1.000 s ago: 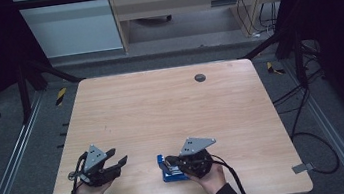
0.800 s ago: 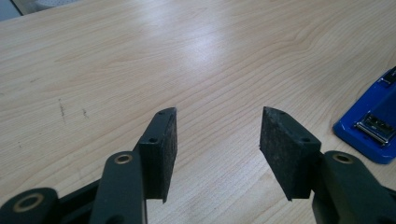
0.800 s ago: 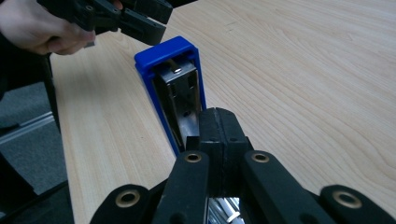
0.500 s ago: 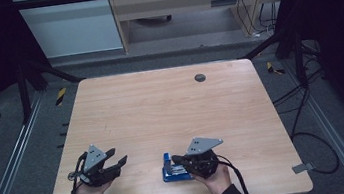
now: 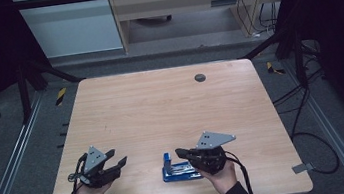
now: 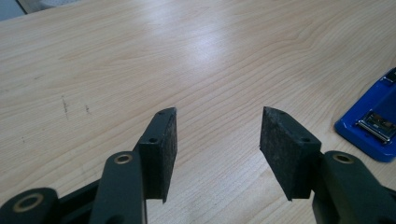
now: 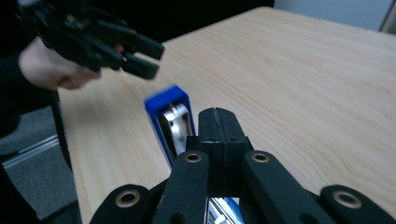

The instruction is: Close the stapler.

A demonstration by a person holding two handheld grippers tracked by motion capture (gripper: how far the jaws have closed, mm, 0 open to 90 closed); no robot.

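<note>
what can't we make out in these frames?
- Blue stapler, high view: its right part is hidden under the right gripper.
- Right gripper view: stapler blurred, near end behind the shut jaws; contact unclear.
- Left gripper view: stapler cut off by the right edge.
- Small dark disc, high view: too small to identify.

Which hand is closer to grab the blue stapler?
The right gripper: it hovers right over the blue stapler, fingers shut. The left gripper, fingers open, sits apart to the side.

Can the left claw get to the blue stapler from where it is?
Probably yes: the left claw is open, and only bare table lies between it and the blue stapler. The shut right claw hovers over it, though.
</note>
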